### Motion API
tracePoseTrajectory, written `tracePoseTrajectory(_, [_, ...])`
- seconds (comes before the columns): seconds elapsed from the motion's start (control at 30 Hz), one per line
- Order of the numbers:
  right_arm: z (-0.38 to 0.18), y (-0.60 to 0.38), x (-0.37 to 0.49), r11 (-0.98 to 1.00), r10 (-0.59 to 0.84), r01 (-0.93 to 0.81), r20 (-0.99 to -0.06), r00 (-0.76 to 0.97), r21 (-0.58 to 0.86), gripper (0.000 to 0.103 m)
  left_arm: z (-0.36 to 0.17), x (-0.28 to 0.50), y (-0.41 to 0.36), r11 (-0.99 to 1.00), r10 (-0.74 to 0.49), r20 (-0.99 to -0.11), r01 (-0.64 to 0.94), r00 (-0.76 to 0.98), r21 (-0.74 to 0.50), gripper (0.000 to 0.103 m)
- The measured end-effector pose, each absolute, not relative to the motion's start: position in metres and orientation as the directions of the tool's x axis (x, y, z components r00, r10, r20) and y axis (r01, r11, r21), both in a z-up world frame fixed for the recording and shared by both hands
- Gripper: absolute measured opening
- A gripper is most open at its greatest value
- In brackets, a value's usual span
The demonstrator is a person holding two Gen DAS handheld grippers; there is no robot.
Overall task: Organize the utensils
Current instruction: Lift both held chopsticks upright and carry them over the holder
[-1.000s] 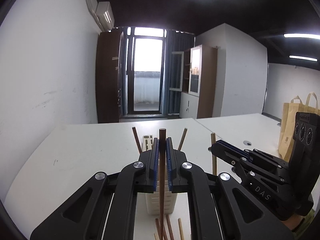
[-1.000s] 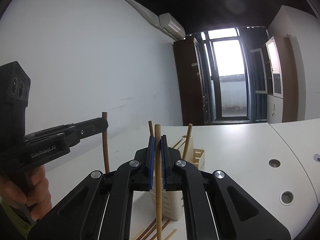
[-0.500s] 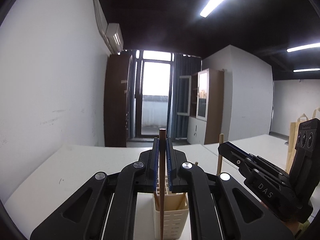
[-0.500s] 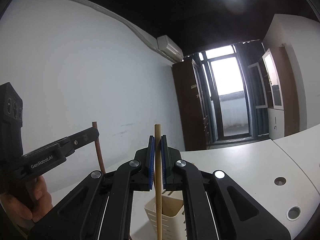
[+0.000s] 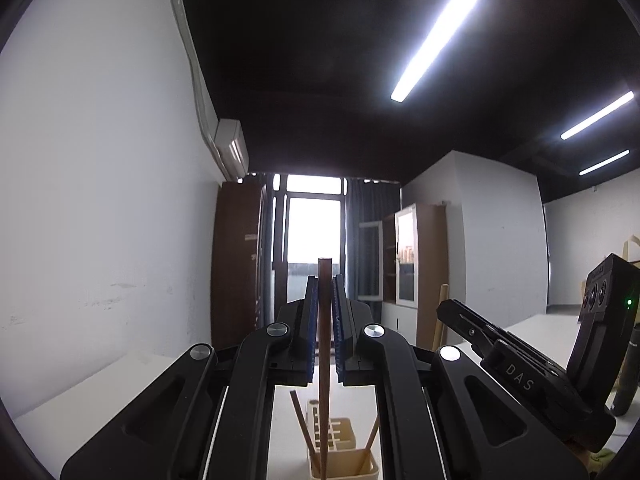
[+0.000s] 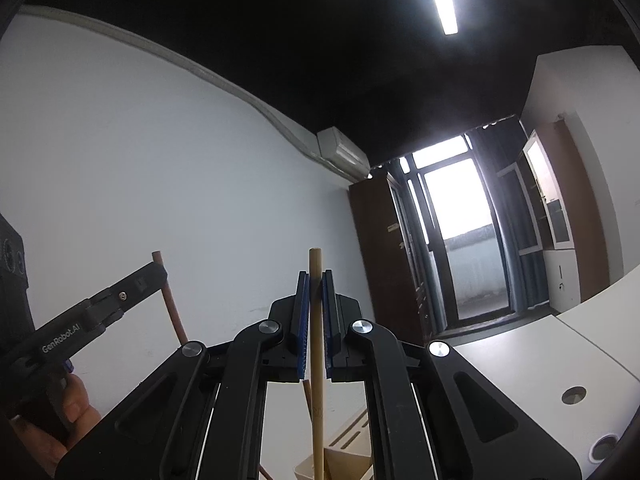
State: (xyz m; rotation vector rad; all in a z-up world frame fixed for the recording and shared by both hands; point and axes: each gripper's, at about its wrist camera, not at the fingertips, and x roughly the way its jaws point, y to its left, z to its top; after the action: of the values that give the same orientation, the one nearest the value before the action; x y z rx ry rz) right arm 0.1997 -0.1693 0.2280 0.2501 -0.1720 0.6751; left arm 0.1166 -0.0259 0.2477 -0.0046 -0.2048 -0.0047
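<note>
My left gripper (image 5: 324,280) is shut on a dark brown chopstick (image 5: 324,360) held upright, its lower end over the cream utensil holder (image 5: 344,456) on the white table. Two chopsticks lean in the holder. My right gripper (image 6: 315,276) is shut on a light wooden chopstick (image 6: 317,360), also upright, above the same holder (image 6: 340,464). The right gripper shows at the right of the left wrist view (image 5: 444,308). The left gripper with its dark chopstick (image 6: 170,296) shows at the left of the right wrist view.
A white table (image 6: 520,360) with round cable holes (image 6: 573,395) stretches to the right. A white wall (image 5: 100,240) is on the left, with a wooden cabinet (image 5: 236,264) and a glass door (image 5: 312,240) behind. A dark bottle (image 5: 628,372) stands at the far right.
Both grippers have tilted upward with their chopsticks; the views now show more ceiling, and the holder has dropped to the bottom edge. Loose chopsticks on the table are out of view.
</note>
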Motion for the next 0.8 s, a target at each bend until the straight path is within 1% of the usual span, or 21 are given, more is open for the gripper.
tracePoseTrajectory(0.07, [0.232,-0.168,0.202,0.751,0.590,-0.635,0.248,0.768,0.182,0.007,0.252,0.116,-0.024,1.000,0.005,0.231,-0.002,0.973,-0.012,0.006])
tracePoseTrajectory(0.17, [0.236,-0.169,0.203,0.737,0.591,-0.647,0.277,0.758,0.197,0.007,0.255,0.116,-0.022,0.999,0.005,0.250,0.004,0.968,-0.037,0.006])
tracePoseTrajectory(0.37, [0.236,-0.164,0.205,0.759,0.561,-0.631,0.333,0.758,0.160,0.007,0.254,0.127,-0.017,0.996,0.001,0.292,0.025,0.956,-0.083,0.006])
tracePoseTrajectory(0.5, [0.231,-0.162,0.216,0.753,0.567,-0.643,0.357,0.742,0.141,0.007,0.248,0.144,-0.014,0.994,-0.008,0.288,0.039,0.958,-0.103,0.006])
tracePoseTrajectory(0.6, [0.230,-0.161,0.225,0.755,0.567,-0.640,0.348,0.747,0.144,0.007,0.243,0.155,-0.019,0.997,0.014,0.281,0.007,0.960,-0.075,0.006])
tracePoseTrajectory(0.8, [0.227,-0.159,0.233,0.761,0.568,-0.631,0.319,0.759,0.147,0.007,0.236,0.177,-0.018,0.996,-0.017,0.207,0.036,0.978,-0.084,0.006])
